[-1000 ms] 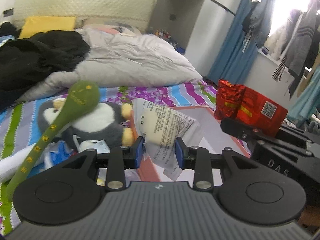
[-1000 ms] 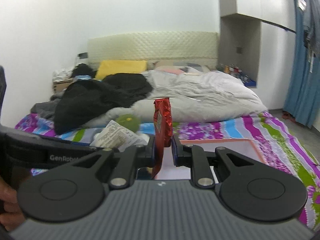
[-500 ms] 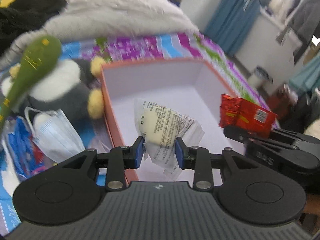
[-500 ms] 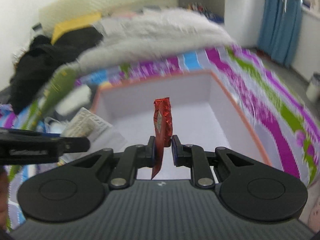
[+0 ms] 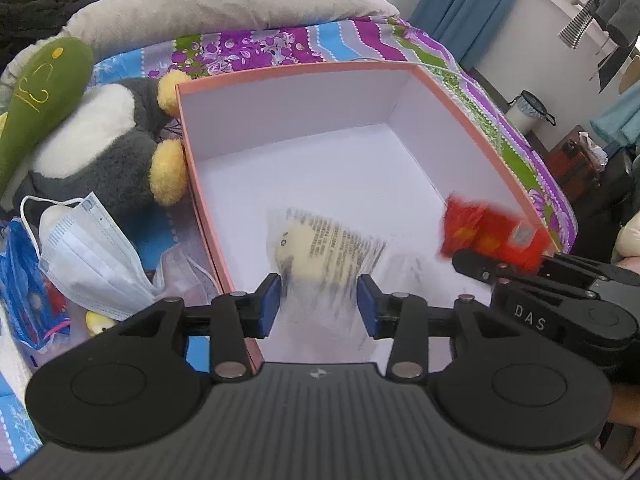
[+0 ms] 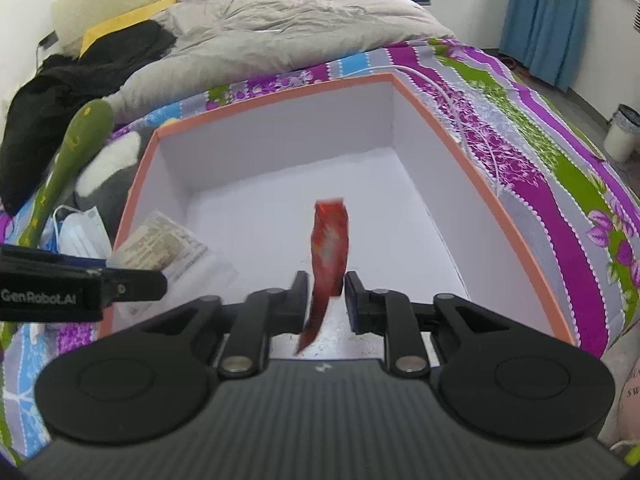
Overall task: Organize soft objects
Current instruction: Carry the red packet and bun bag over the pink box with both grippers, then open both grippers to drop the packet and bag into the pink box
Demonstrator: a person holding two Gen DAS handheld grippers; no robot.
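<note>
Orange-rimmed and white inside, an open cardboard box [image 5: 188, 128] is seen from the left wrist camera, set on a striped floral bedspread [image 5: 280, 44]. The left gripper [image 5: 318, 298] is held above the near part of the box, and its jaws are parted. Between the 2 blue pads [image 5: 269, 304] a clear printed packet [image 5: 320, 252] with a pale yellow item inside is seen, blurred; no firm contact with either pad can be made out. To the right, a red packet [image 5: 492, 236], also blurred, is seen just over the box's right wall, at the tips of the right gripper [image 5: 476, 266]. Left of the box, a grey and white plush penguin [image 5: 100, 148], a green plush toy [image 5: 36, 96] and a blue face mask [image 5: 88, 248] are piled together.

From the right wrist camera, the right gripper [image 6: 326, 300] is seen over the same box [image 6: 496, 196], with its jaws parted. The red packet [image 6: 330, 248] is seen blurred between them, close to the left pad; a grip cannot be confirmed. At the left edge, the left gripper [image 6: 160, 280] is shown above the box's left wall, with the clear packet [image 6: 168, 246] beside its tip. A grey duvet [image 6: 300, 24] is heaped behind the box.
</note>
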